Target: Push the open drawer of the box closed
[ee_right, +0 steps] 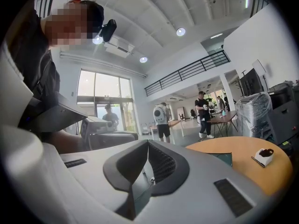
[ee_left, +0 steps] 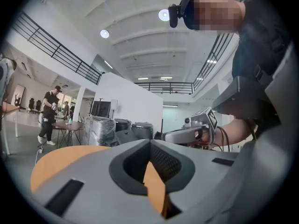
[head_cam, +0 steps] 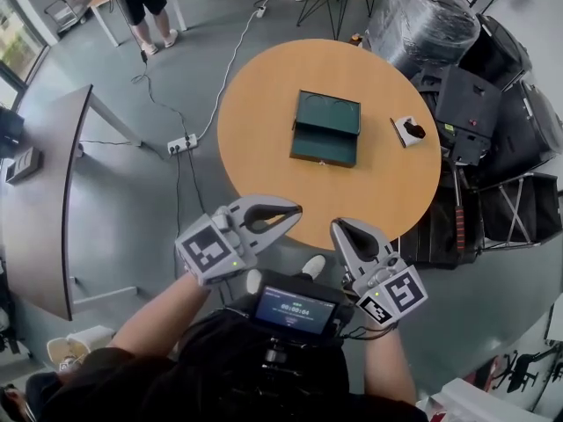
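Note:
A dark green box (head_cam: 326, 128) lies near the middle of the round wooden table (head_cam: 264, 112). Its drawer (head_cam: 324, 150) stands pulled out toward me. In the head view both grippers hover near my body, at the table's near edge and well short of the box. My left gripper (head_cam: 296, 210) has its tips together with nothing between them. My right gripper (head_cam: 337, 228) is shut and empty too. In the right gripper view a sliver of the box (ee_right: 224, 158) shows beyond the jaws. The left gripper view shows the tabletop (ee_left: 60, 160) and the right gripper (ee_left: 164, 136).
A small white holder with a dark object (head_cam: 409, 131) sits right of the box. Black cases and wrapped gear (head_cam: 493, 104) crowd the table's right side. A grey table (head_cam: 44, 209) stands at the left, a power strip (head_cam: 182, 143) with cables lies on the floor, and people (head_cam: 145, 7) stand behind.

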Demonstrator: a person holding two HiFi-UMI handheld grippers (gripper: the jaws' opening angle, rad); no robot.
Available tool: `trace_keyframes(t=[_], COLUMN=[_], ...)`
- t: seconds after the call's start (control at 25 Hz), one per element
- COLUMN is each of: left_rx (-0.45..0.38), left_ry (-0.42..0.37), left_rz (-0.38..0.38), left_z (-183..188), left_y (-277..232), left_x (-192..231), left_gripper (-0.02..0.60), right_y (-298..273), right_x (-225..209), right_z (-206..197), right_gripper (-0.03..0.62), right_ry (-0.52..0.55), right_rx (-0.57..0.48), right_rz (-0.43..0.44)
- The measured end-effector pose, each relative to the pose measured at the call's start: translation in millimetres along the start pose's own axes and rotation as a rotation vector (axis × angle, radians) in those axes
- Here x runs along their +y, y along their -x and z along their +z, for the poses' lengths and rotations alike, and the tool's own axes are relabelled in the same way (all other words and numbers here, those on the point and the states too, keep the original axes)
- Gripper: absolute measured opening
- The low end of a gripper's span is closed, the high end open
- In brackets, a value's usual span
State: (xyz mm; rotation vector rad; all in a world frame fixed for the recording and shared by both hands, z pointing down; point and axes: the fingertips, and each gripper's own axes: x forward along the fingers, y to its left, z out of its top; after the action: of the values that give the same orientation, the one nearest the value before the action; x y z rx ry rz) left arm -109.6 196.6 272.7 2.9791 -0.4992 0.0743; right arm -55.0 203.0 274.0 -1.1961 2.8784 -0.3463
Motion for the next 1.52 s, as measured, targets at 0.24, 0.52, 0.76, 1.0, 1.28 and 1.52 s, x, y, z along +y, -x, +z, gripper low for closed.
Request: trace_keyframes(t=[0.24,0.52,0.76,1.0,1.28,1.52], left_rx=[0.006,-0.023,-0.002,0.030,0.059,0.110], left_ry=[-0.003,-0.005,-0.013,-0.004,0.017,0.023], left_rz=[0.031,0.096,0.176,0.243,0.253,0.224], left_z=[-4,-1,-16,-42,-83,-127], left_y=[-48,-113,-157,-180,-189,-195], left_x=[22,57,94,123,146,173], left_gripper=[0.029,0.029,0.029,0.029,0.029,0.029], right_y=[-5,-10,-22,-40,-67,-89], right_x=[-57,-129,-191,-228,-249,-264], right_z=[-6,-4,-16,-43,-89,-135], right_gripper=[0.018,0.020,0.022,0.026,0.034,0.040], right_ry=[-0.023,-0.027,-0.060,-0.115,-0.183,-0.257], right_rx=[0.007,0.027,0.056,0.100,0.165,0.245], right_rz=[0.043,0.124,0.158,0.205,0.190,0.125])
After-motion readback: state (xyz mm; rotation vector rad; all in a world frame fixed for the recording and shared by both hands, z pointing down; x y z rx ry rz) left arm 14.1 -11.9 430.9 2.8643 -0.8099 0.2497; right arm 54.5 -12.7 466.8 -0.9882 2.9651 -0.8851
